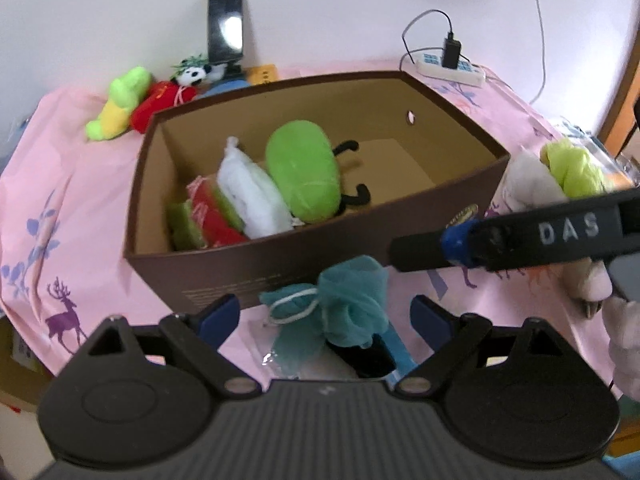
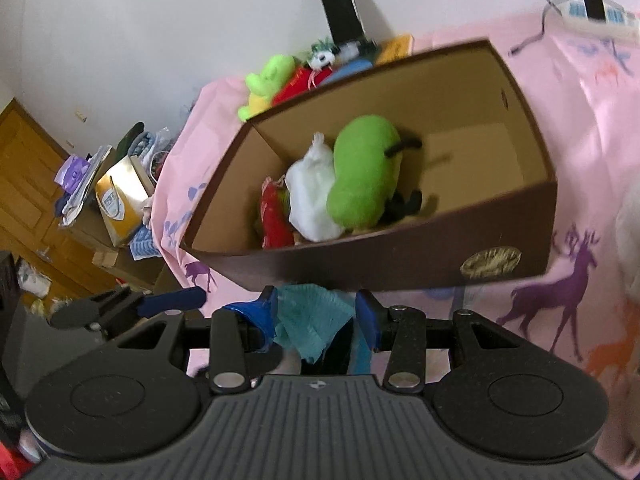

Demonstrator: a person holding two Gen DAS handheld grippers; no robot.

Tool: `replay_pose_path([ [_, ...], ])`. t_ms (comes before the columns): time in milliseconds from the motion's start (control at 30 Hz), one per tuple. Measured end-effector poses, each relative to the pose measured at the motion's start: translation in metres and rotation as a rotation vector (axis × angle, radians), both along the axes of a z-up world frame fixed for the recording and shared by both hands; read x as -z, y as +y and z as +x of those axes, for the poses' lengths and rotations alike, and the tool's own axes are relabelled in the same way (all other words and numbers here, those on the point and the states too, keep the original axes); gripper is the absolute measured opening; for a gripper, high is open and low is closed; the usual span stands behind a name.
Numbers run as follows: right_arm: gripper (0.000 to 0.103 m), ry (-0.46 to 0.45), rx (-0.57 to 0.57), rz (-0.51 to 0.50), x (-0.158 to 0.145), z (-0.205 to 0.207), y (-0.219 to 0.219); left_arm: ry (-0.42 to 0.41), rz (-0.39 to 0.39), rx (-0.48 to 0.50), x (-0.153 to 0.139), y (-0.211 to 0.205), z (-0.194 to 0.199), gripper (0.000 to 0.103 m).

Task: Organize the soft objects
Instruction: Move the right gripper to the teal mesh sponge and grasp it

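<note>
A teal mesh bath pouf (image 1: 352, 304) with a white string loop sits just in front of the brown cardboard box (image 1: 280, 256). My left gripper (image 1: 324, 316) stands wide open, one blue pad on either side of the pouf and neither touching it. In the right wrist view my right gripper (image 2: 316, 312) has the pouf (image 2: 308, 320) filling the narrow gap between its blue pads, shut on it. One right finger (image 1: 420, 250) reaches in from the right at the pouf's top. In the box lie a green plush (image 1: 304, 172), a white stuffed bag (image 1: 252, 196) and red and green pieces (image 1: 208, 216).
Behind the box lie a lime-yellow plush (image 1: 120, 100), a red plush (image 1: 164, 100) and a panda (image 1: 196, 74), under a propped phone (image 1: 225, 26). A power strip (image 1: 452, 68) sits at the back right. A white plush with lime cloth (image 1: 560, 172) is right of the box. A pink cloth (image 1: 60, 200) covers the table.
</note>
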State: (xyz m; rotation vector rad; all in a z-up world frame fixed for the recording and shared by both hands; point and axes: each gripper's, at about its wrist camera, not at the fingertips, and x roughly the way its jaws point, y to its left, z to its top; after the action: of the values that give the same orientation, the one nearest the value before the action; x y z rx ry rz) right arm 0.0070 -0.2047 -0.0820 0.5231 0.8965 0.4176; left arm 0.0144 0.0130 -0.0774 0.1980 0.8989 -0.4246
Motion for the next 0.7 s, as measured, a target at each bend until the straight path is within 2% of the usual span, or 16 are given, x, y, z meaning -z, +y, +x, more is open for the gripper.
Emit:
replay_pose_path([
  [67, 0.027, 0.031, 0.007, 0.029, 0.004, 0.002, 0.001, -0.01, -0.002, 0.005, 0.005, -0.002, 0.001, 0.09],
  [133, 0.027, 0.056, 0.004, 0.05, 0.009, 0.003, 0.002, -0.008, -0.016, 0.01, 0.008, -0.002, 0.002, 0.08],
  [167, 0.027, 0.067, 0.006, 0.053, 0.011, 0.004, 0.003, -0.003, -0.027, 0.014, 0.009, -0.003, 0.003, 0.072],
  [267, 0.027, 0.095, 0.013, 0.063, 0.018, 0.006, 0.007, 0.022, -0.047, 0.023, 0.018, -0.002, 0.007, 0.06],
  [333, 0.027, 0.119, 0.019, 0.089, 0.025, 0.008, 0.009, 0.038, -0.052, 0.028, 0.023, -0.003, 0.009, 0.056],
  [433, 0.027, 0.152, 0.032, 0.109, 0.033, 0.011, 0.013, 0.047, -0.058, 0.049, 0.027, -0.004, 0.01, 0.041],
  [467, 0.028, 0.153, 0.033, 0.107, 0.033, 0.011, 0.014, 0.052, -0.067, 0.055, 0.028, -0.004, 0.01, 0.027],
  [500, 0.028, 0.151, 0.029, 0.106, 0.034, 0.011, 0.015, 0.058, -0.075, 0.059, 0.029, -0.004, 0.011, 0.023],
  [700, 0.024, 0.1, 0.009, 0.081, 0.028, 0.01, 0.021, 0.055, -0.095, 0.101, 0.027, -0.001, 0.011, 0.018],
])
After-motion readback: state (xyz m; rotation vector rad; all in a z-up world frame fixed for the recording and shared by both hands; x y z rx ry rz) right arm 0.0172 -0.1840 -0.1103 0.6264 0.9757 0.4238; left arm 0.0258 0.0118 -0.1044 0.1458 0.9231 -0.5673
